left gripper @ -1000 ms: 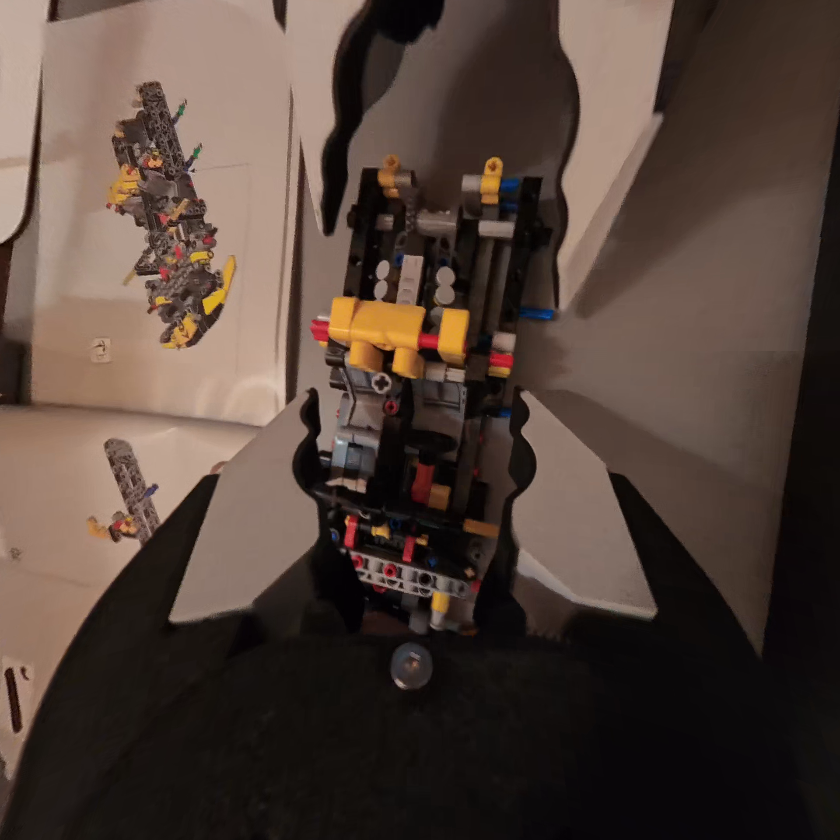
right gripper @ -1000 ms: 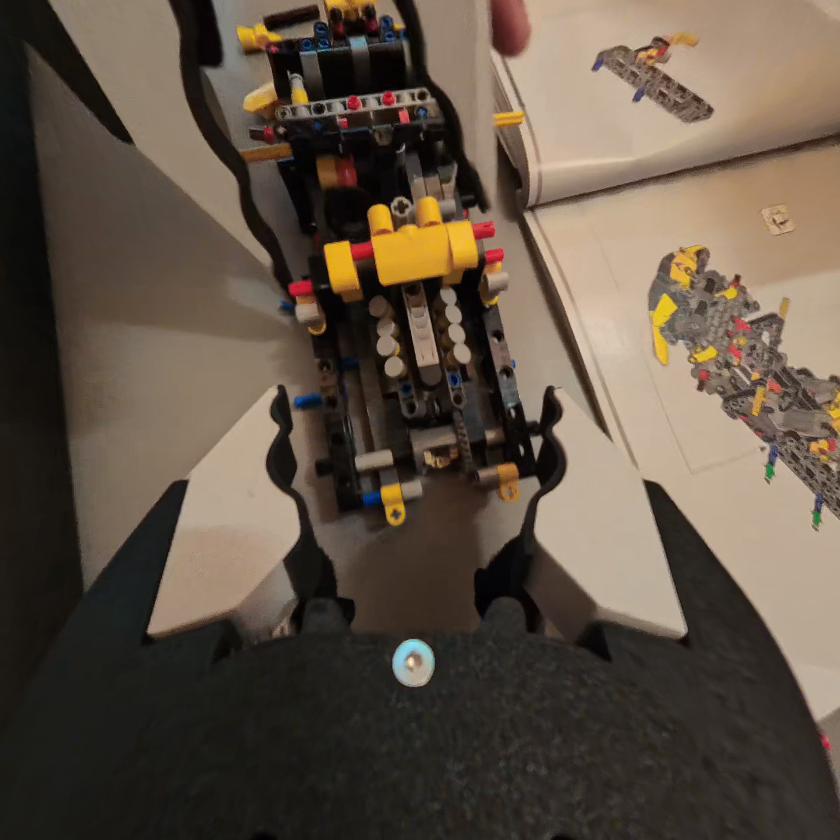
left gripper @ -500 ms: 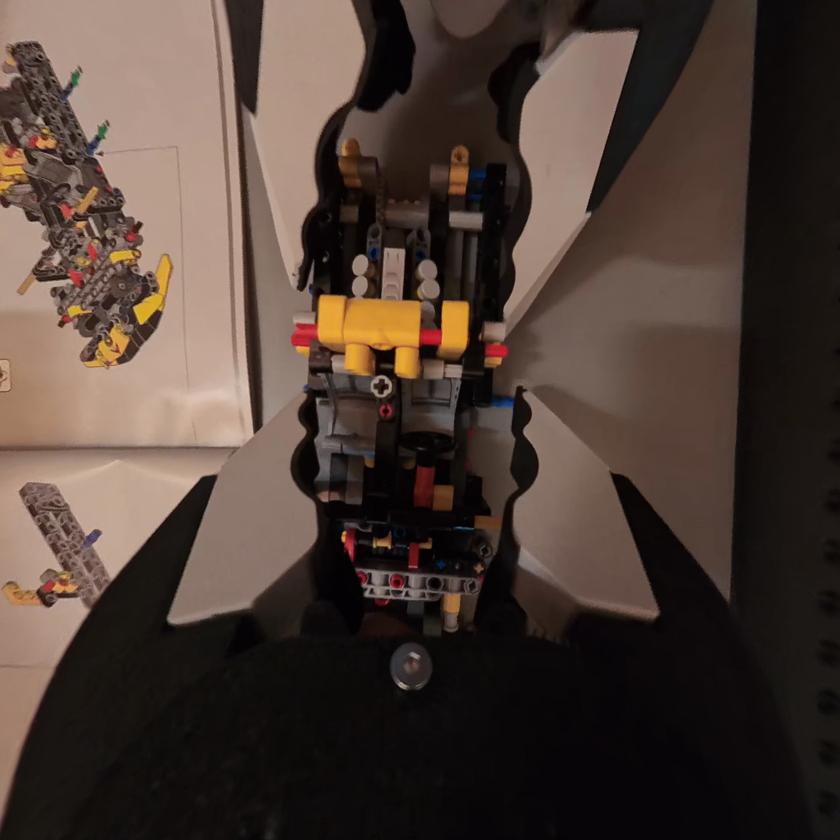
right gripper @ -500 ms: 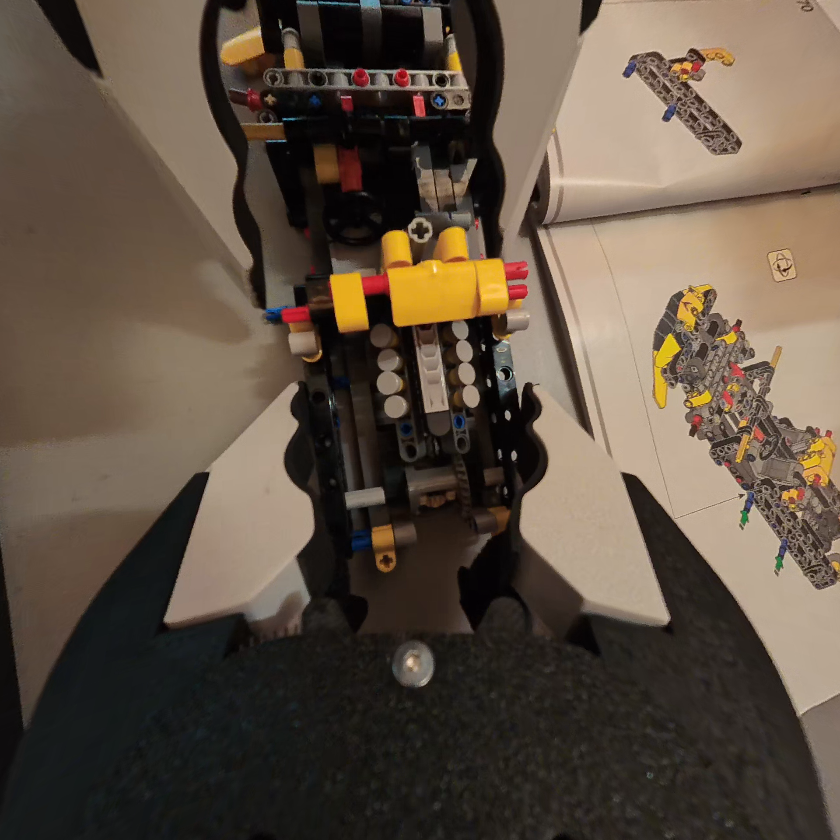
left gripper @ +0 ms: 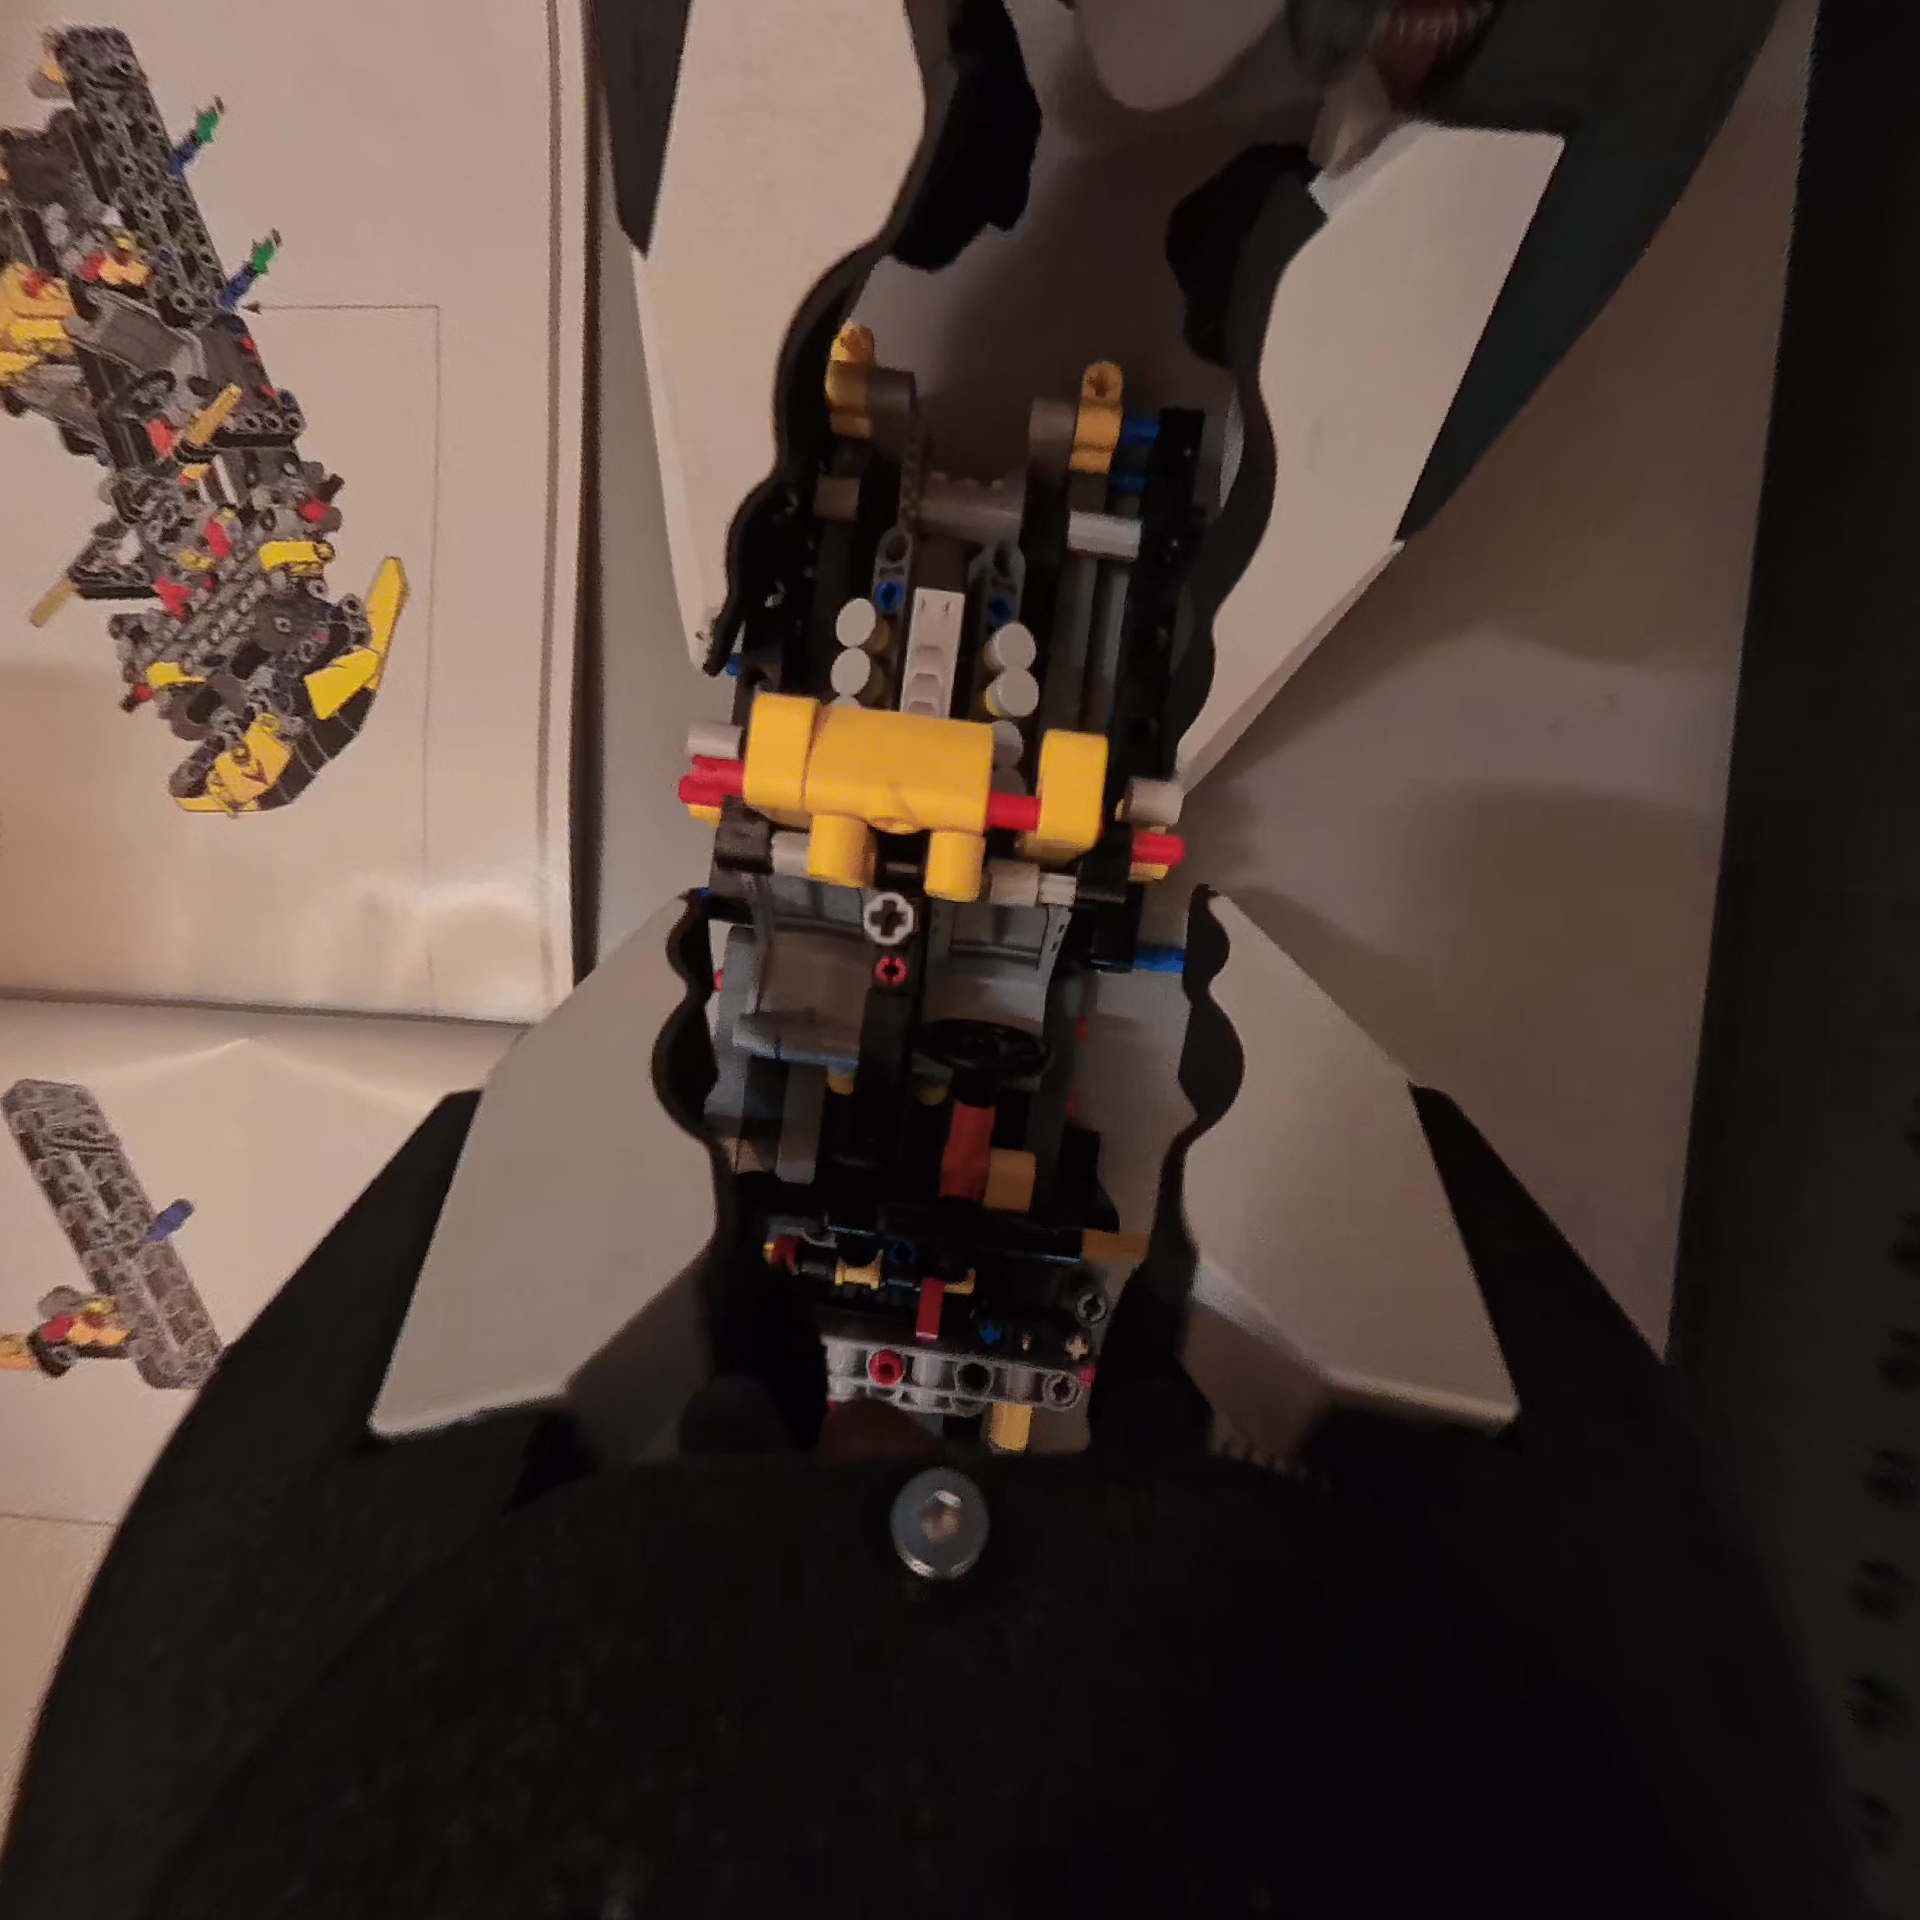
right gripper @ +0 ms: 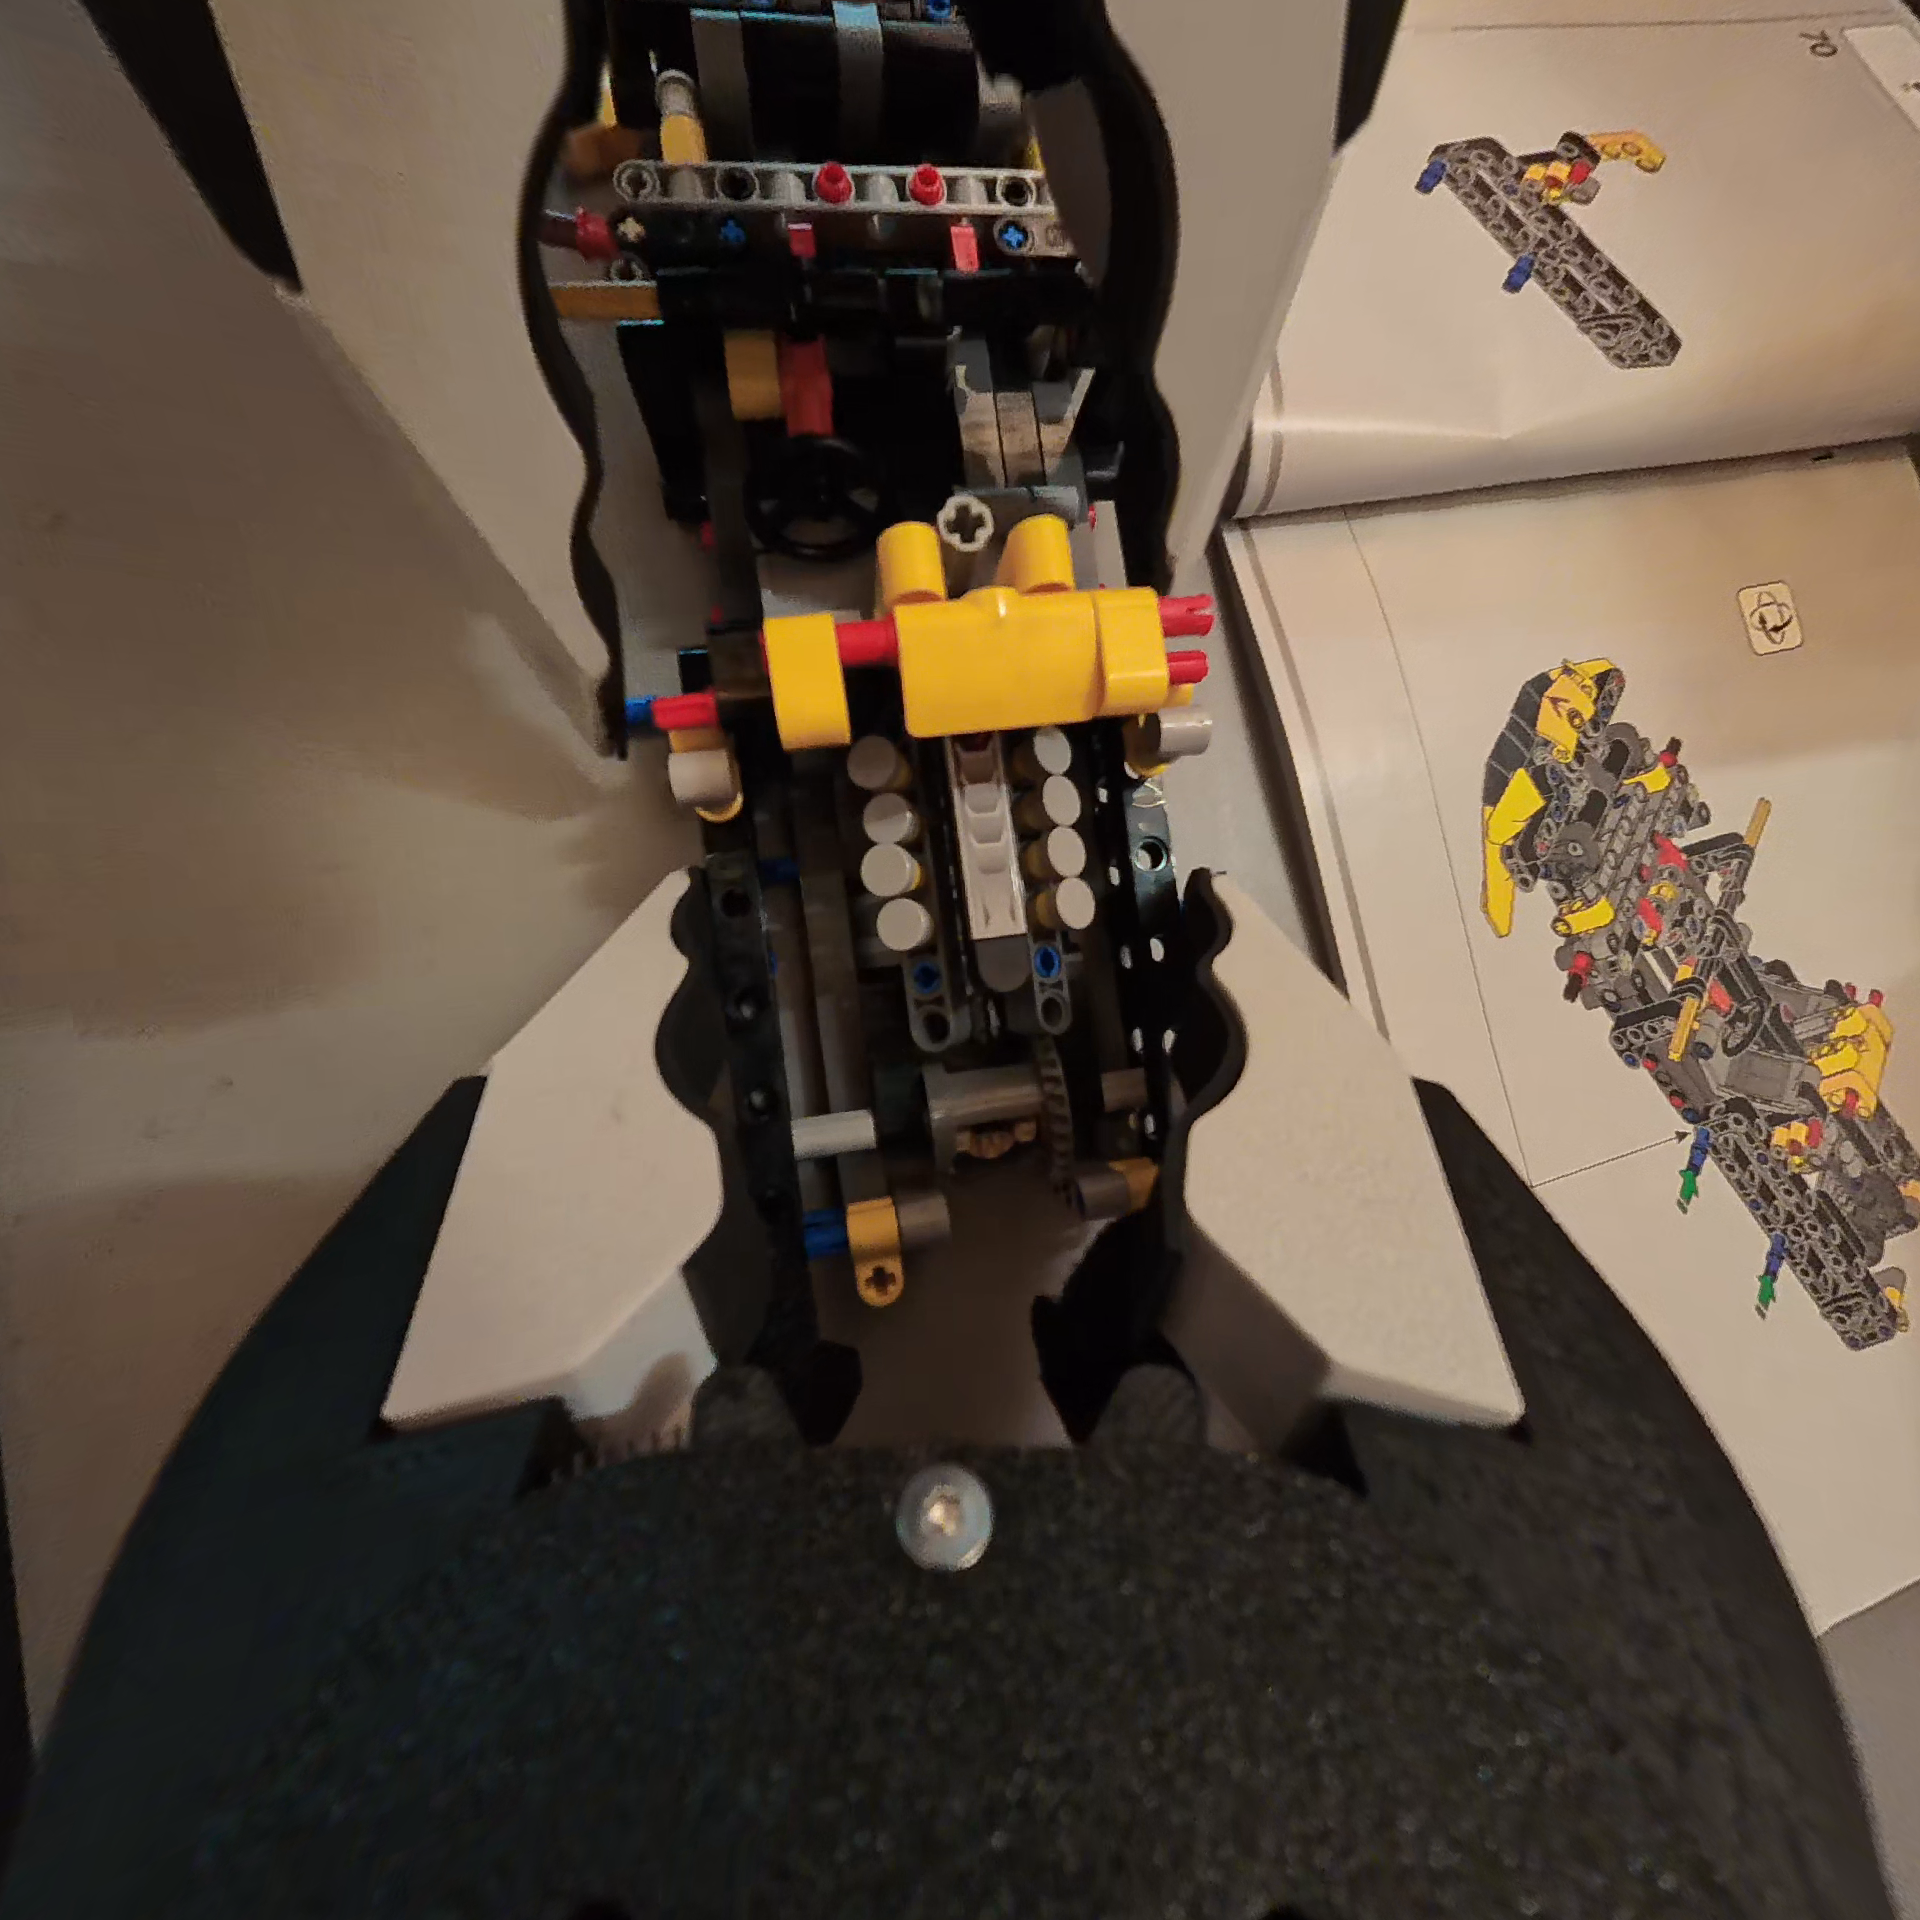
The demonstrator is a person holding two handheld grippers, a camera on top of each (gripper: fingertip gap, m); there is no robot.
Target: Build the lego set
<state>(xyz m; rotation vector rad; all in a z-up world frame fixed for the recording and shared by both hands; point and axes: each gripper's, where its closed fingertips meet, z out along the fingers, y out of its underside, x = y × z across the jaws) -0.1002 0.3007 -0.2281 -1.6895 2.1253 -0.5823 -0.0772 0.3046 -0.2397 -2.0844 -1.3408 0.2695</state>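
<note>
A long black, grey and yellow lego chassis (left gripper: 914, 769) lies lengthwise between both grippers. My left gripper (left gripper: 948, 914) is shut on one end of it, the end with the steering wheel and seats; its pads press the sides. My right gripper (right gripper: 948, 894) is shut on the opposite end (right gripper: 997, 675), its pads against the two black side beams by the grey cylinders. In the left wrist view the right gripper's white fingers (left gripper: 748, 208) show on the far end. In the right wrist view the left gripper's fingers (right gripper: 416, 312) flank the far end.
An open instruction booklet (left gripper: 312, 520) with pictures of the model lies beside the chassis, on the left in the left wrist view and on the right in the right wrist view (right gripper: 1558, 727). The beige table (left gripper: 1507, 831) ends at a dark edge (left gripper: 1849, 935). My two grippers' fingertips are within a few centimetres of each other.
My right gripper has moved forward over its end of the chassis and its fingers have narrowed onto the side beams. My left gripper has kept its hold; the chassis shifted slightly toward the booklet.
</note>
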